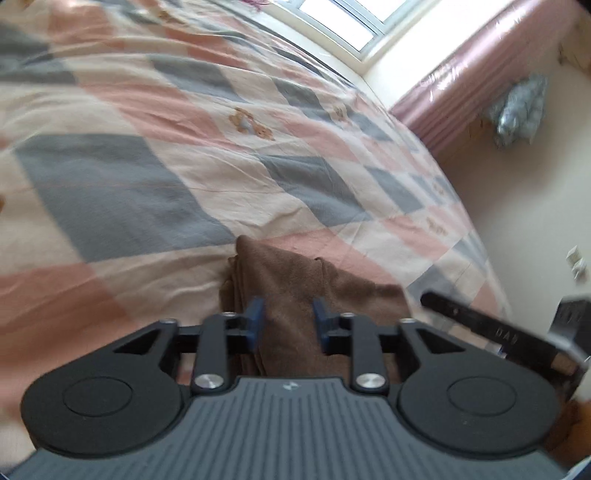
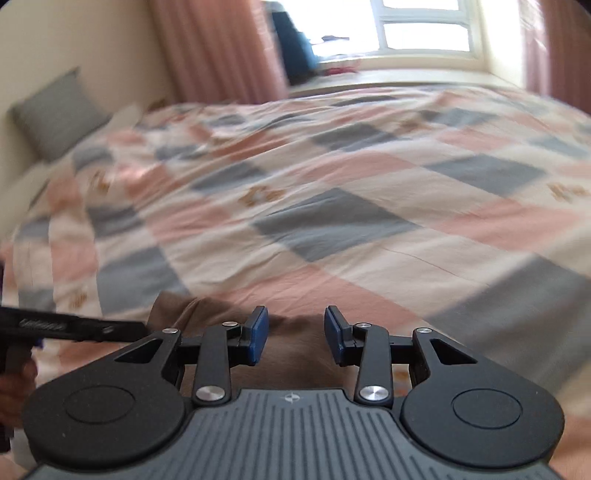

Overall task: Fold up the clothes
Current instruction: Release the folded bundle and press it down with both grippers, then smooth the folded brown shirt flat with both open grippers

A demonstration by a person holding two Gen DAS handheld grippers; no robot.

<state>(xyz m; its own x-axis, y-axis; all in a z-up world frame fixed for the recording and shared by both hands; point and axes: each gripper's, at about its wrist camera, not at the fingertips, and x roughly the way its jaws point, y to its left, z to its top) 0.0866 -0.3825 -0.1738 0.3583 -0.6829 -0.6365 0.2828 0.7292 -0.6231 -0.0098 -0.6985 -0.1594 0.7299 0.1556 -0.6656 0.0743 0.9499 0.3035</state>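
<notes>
two grippers parted over a folded brown cloth

two grippers show here, each from its own wrist camera, both above a bed with a checked cover in pink, grey and cream.

in the left wrist view the left gripper [image 1: 288, 320] sits at lower centre, its blue pads [image 1: 256, 317] standing apart with a gap between them. nothing is pinched; the pads hang over the brown cloth [image 1: 295, 280], which lies folded into a narrow stack on the bed cover [image 1: 147, 155], running from the middle of the frame down under the gripper body. layered edges show along the cloth's left side. at lower right a black bar of the other tool [image 1: 491, 330] crosses in. a window [image 1: 343, 18] is at the top, a pink curtain [image 1: 472, 85] at upper right.

in the right wrist view the right gripper [image 2: 295, 334] is also spread, blue pads [image 2: 258, 334] apart and empty. the brown cloth [image 2: 291, 362] is blurred, lying below and behind the pads at lower centre. the left tool's black bar [image 2: 74, 326] enters from the left edge, with part of a hand [image 2: 14, 391] beneath it. a grey pillow [image 2: 59, 110] leans at upper left.
</notes>
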